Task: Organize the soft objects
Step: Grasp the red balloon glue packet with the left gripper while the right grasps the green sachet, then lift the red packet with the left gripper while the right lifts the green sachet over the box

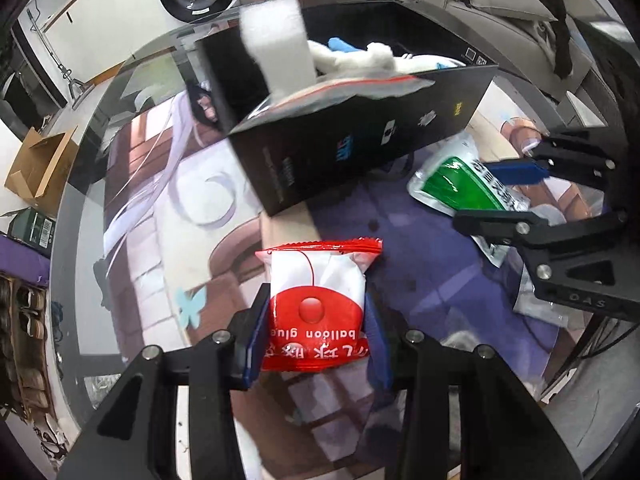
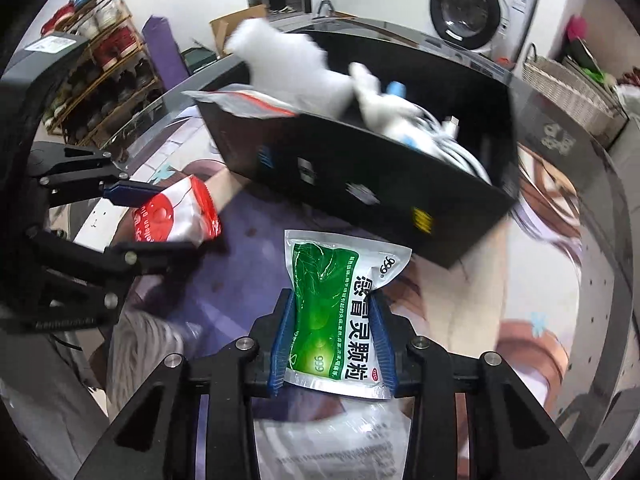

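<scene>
My left gripper (image 1: 316,322) is shut on a red and white balloon glue packet (image 1: 318,300) and holds it above the mat; both also show in the right wrist view, the gripper (image 2: 160,216) and the packet (image 2: 176,210). My right gripper (image 2: 334,344) is shut on a green and white medicine sachet (image 2: 340,308), which also shows in the left wrist view (image 1: 460,184). A black box (image 1: 360,140) stands just beyond both grippers, holding a white plush toy (image 2: 288,68), a zip bag (image 1: 344,88) and white cables (image 2: 452,148).
A printed anime mat (image 1: 160,200) covers the round glass table (image 1: 80,208). A clear plastic bag (image 2: 328,440) lies under my right gripper. A wicker basket (image 2: 568,96), washing machine (image 2: 476,4), shoe rack (image 2: 96,64) and cardboard box (image 1: 36,168) stand around the table.
</scene>
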Tool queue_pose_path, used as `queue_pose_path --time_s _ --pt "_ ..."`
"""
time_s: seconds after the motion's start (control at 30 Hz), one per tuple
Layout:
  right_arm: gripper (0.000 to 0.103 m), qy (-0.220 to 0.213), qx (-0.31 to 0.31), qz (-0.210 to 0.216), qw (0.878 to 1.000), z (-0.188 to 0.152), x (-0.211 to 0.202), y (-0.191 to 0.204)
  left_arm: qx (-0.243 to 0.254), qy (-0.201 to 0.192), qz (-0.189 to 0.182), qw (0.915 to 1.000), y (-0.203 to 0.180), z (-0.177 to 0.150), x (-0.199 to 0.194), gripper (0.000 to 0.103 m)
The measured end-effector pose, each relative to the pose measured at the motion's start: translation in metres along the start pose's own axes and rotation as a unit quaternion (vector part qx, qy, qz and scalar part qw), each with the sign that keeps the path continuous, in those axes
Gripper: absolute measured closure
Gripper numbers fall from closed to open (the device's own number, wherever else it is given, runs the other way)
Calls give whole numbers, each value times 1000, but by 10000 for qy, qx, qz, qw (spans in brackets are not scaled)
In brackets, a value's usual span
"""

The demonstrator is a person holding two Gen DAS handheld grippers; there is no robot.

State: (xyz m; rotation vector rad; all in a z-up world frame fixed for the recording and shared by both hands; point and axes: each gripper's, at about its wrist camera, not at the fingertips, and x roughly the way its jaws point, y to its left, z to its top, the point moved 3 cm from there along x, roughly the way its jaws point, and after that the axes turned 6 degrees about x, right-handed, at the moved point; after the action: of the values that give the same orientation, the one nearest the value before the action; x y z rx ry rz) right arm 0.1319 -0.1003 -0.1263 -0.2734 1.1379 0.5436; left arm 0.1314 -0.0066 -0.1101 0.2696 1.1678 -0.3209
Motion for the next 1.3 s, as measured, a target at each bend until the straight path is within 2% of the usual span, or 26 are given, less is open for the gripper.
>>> queue_pose_path --time_s 0.2,0.3,0.37,0.4,0.7,0.8,0.9,1.07,1.2,1.3 --pt "67 -17 19 6 10000 -5 -2 -4 -27 -27 68 10000 -2 -1 -2 51" --pt "67 -29 48 40 10000 -7 -8 -8 -35 -52 65 10000 -1 -1 -2 51" --pt "67 -30 70 42 10000 -11 -9 -12 -13 -55 37 10000 -5 0 -4 60" --pt "67 -36 64 34 10000 -15 -11 -14 19 -78 38 10000 -5 0 -5 61" --pt "69 -71 86 126 9999 -15 -15 -16 39 -223 -19 9997 -1 -2 -14 61" --pt "70 -133 93 201 9997 -14 -21 -14 65 -467 -7 9989 -3 -3 -30 61" --pt "70 -303 59 238 9992 -11 -33 -9 171 -882 24 9960 -6 -1 -51 61" --pt "70 -835 172 398 9956 -4 -66 -8 217 -1513 141 9881 -6 3 -81 61" --pt "70 -1485 215 384 9879 0 -96 -7 180 -2013 350 9787 -2 8 -102 61" --pt "70 -2021 178 302 9787 1 -118 -7 144 -2482 707 9660 0 6 -118 61"
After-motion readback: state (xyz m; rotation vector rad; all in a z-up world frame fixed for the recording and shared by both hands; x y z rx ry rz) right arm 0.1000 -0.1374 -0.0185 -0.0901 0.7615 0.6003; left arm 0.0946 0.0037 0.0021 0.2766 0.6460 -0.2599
